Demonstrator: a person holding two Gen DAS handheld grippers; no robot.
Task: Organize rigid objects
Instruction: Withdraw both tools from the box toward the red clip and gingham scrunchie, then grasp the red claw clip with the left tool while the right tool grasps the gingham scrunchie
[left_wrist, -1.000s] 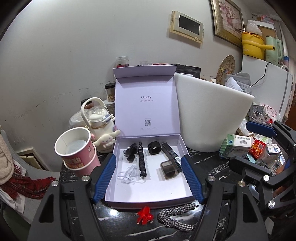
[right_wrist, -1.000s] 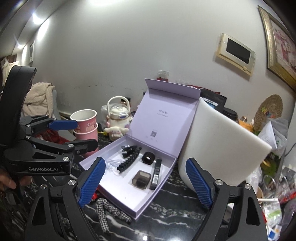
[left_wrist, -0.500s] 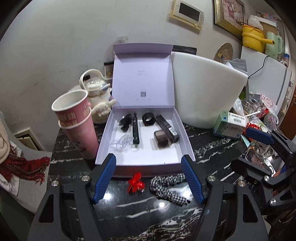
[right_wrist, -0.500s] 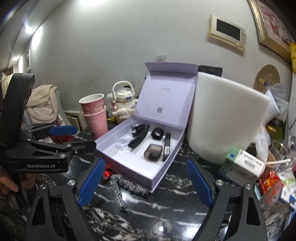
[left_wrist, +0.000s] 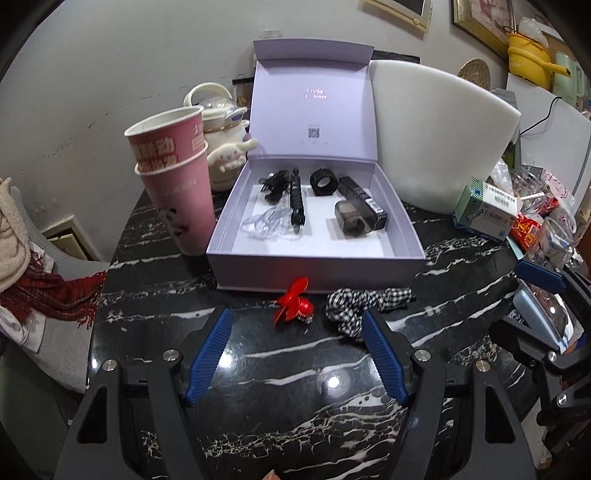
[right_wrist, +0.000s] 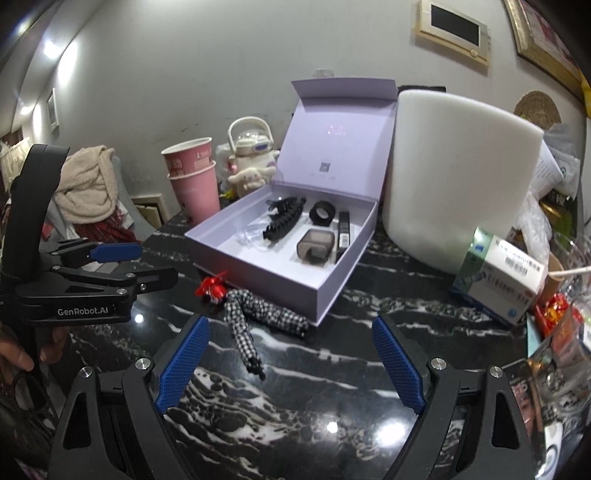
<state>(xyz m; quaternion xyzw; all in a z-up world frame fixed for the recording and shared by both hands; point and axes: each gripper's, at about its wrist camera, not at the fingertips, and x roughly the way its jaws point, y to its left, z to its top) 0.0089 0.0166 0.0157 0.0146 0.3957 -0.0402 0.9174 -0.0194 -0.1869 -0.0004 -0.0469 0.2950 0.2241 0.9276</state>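
I see my left gripper (left_wrist: 295, 354) and right gripper (right_wrist: 290, 363) both spread wide, holding nothing above the table (left_wrist: 295, 387), with the red clip (left_wrist: 293, 306) and checkered scrunchie (left_wrist: 364, 301) lying before the open box (left_wrist: 314, 254); "GenRobot.AI" marks the left gripper.

the left gripper (right_wrist: 122, 266) carries "genrobot.ai" in white letters on its black side. the lid (left_wrist: 312, 107) of the lilac box shows a faint short brand word too blurred to read, with a small qr code below it. the pink cups (left_wrist: 173, 177) bear large white chinese characters on the upper one and a pale, unreadable word on the lower, and the white and blue carton (right_wrist: 498, 277) has a barcode and printed lines too small to make out.
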